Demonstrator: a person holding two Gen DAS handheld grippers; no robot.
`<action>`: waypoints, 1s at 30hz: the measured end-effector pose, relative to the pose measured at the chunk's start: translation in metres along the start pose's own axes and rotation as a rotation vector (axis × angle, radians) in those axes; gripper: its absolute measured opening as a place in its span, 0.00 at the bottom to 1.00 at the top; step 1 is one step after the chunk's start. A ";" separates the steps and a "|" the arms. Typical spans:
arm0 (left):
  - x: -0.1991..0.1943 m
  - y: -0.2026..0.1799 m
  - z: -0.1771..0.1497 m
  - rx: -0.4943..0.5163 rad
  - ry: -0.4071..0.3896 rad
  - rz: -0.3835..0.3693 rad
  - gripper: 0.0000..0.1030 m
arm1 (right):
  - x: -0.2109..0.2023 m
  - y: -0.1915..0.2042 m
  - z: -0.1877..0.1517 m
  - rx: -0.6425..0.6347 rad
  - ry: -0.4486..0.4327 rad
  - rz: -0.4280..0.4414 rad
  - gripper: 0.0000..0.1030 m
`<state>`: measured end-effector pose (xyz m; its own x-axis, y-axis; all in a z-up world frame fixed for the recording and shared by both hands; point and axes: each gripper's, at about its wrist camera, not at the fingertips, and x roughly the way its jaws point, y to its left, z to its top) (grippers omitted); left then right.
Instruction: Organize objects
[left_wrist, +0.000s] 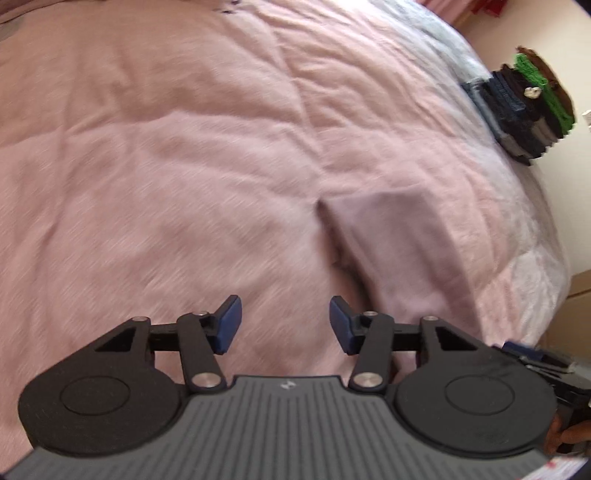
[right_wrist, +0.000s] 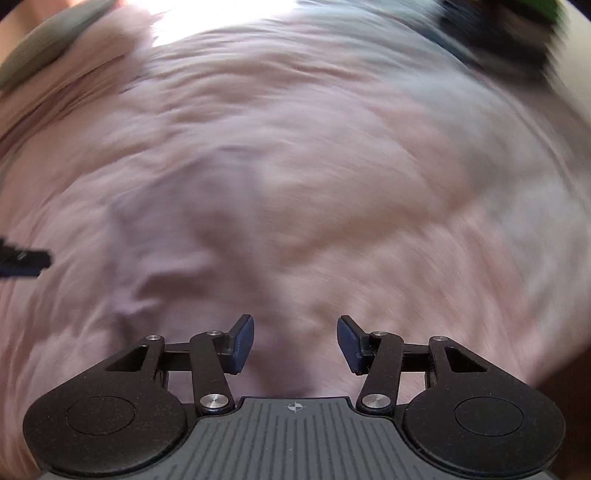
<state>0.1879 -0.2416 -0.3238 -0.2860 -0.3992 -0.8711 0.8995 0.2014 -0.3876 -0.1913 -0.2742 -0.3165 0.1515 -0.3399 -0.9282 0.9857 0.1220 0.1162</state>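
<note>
**Both grippers empty over the bed, and the view is smeared**

Nearest the cameras, the left gripper (left_wrist: 285, 323) has its jaws spread with nothing between the blue pads, only pink cloth below. The right gripper (right_wrist: 295, 343) is likewise spread and empty. Its picture is badly blurred, so any aim taken from it is a guess; a closing now could pinch the bed cover (left_wrist: 184, 166) instead of a garment.

Just past the left gripper lies a raised fold (left_wrist: 380, 240) of the same pink cloth, rumpled against the smoother cover. Being the same colour, its edge is hard to pick out, and a grab there may gather both layers and drag the whole cover along.

The right gripper's body shows at the lower right edge of the left view, close by, so the two tools could knock together if both go for the same fold.

Farthest off, at the bed's edge near the wall, stands a stack of folded clothes (left_wrist: 517, 107), dark with green on top. It sits close to the drop; a tug on the cover, or a careless placing, would likely topple it.
</note>
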 end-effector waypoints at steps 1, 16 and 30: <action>0.006 -0.003 0.006 -0.001 -0.004 -0.025 0.43 | 0.003 -0.019 0.003 0.072 0.001 -0.017 0.47; 0.084 -0.016 0.062 0.013 -0.041 -0.192 0.02 | 0.022 -0.076 0.041 0.139 -0.037 -0.064 0.47; 0.064 -0.004 0.023 -0.135 -0.087 -0.021 0.17 | 0.038 -0.052 0.047 -0.012 0.071 0.217 0.47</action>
<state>0.1733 -0.2883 -0.3710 -0.2692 -0.4791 -0.8354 0.8394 0.3085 -0.4474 -0.2336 -0.3376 -0.3407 0.3539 -0.2378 -0.9045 0.9296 0.1962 0.3121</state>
